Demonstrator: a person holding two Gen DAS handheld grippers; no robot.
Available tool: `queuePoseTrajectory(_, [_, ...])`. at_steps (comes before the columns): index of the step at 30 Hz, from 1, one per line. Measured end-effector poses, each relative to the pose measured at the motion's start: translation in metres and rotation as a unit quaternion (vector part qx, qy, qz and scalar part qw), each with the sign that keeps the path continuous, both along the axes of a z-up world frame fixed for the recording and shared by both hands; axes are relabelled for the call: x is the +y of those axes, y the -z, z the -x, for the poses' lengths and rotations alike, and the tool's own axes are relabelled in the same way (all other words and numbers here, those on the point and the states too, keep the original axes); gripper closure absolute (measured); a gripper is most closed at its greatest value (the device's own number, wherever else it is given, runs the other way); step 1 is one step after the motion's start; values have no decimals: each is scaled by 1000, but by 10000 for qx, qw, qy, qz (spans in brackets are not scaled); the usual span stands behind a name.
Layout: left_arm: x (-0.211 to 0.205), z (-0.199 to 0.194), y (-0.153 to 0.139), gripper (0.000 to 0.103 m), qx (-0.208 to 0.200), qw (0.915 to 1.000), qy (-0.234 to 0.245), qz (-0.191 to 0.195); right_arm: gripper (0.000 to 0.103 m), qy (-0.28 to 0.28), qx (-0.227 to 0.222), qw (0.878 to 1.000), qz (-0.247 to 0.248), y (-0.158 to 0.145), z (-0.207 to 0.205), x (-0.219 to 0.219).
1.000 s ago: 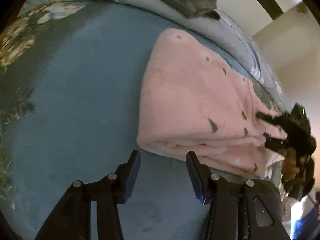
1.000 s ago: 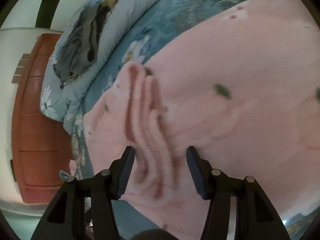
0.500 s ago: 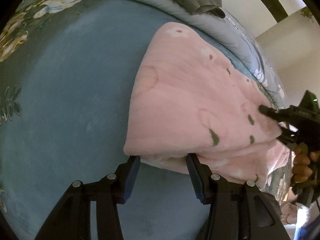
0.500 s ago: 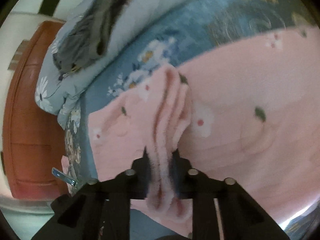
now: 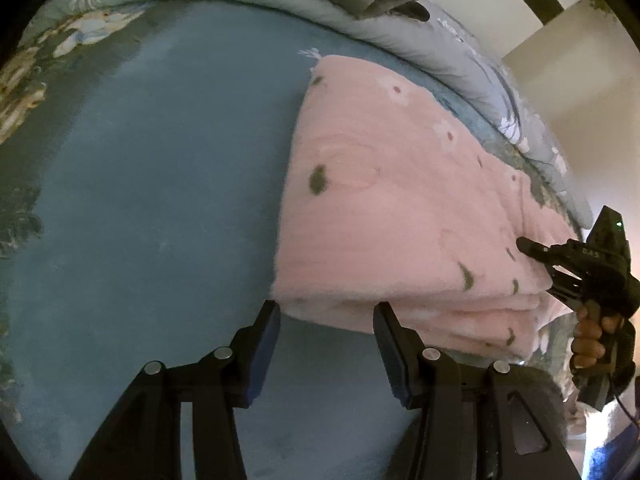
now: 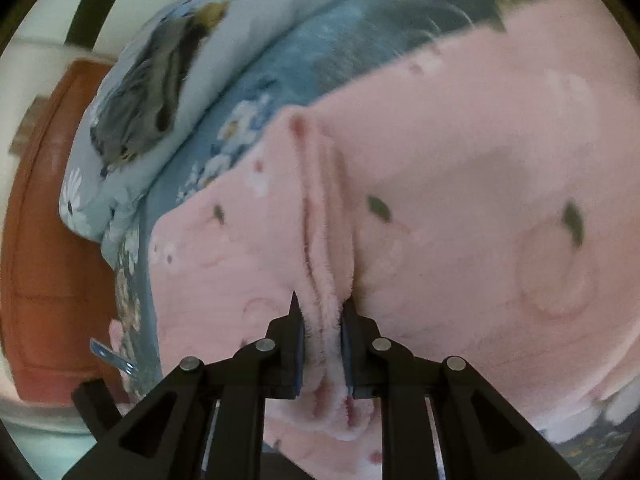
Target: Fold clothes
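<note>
Pinching pink garment [image 6: 460, 168] fold, right claw [image 6: 323, 320] just closed, left claw [image 5: 326, 322] half-open.

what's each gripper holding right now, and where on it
The right gripper pinches a bunched ridge of the pink garment; the left gripper is open, holding nothing.

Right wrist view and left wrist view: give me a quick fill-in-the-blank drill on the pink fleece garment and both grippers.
1. The right gripper is shut on a ridge of the ____ fleece garment.
2. The left gripper stands ____ at the garment's folded corner.
3. The garment lies on a ____ bedspread.
4. A ____ cloth lies on the floral quilt.

Missing words: pink; open; blue; grey
</note>
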State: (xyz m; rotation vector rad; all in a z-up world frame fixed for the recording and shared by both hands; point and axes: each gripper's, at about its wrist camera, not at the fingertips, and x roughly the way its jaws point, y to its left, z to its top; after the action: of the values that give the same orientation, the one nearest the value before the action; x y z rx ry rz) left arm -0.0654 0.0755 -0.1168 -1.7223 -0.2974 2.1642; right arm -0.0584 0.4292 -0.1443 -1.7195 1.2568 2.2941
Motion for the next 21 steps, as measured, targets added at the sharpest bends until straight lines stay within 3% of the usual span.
queuePoseTrajectory(3, [-2, 4, -3, 51, 11, 9998, -167, 48, 82, 88, 71, 9998, 132, 0, -3, 2])
queuePoseTrajectory(7, [-12, 3, -18, 51, 177, 9992, -362, 64, 78, 140, 460, 9988, 133, -24, -18, 13])
queuePoseTrajectory(10, [-13, 5, -32, 50, 342, 9984, -459, 41, 67, 703, 784, 9944, -31, -44, -62, 54])
queuePoseTrajectory(12, [-4, 8, -42, 50, 471, 9980, -429, -52, 57, 1231, 921, 9879, -217, -53, -97, 87])
queuePoseTrajectory(16, [22, 16, -56, 46, 629, 9978, -30, -206, 50, 2394, 949, 9648, -526, -55, -172, 146])
queuePoseTrajectory(19, [52, 22, -51, 45, 593, 9975, 343, -166, 48, 3111, 812, 9463, -346, -36, -207, 180])
queuePoseTrajectory(21, [67, 22, -42, 45, 523, 9972, 515, -120, 42, 3437, 774, 9358, -105, -22, -219, 195])
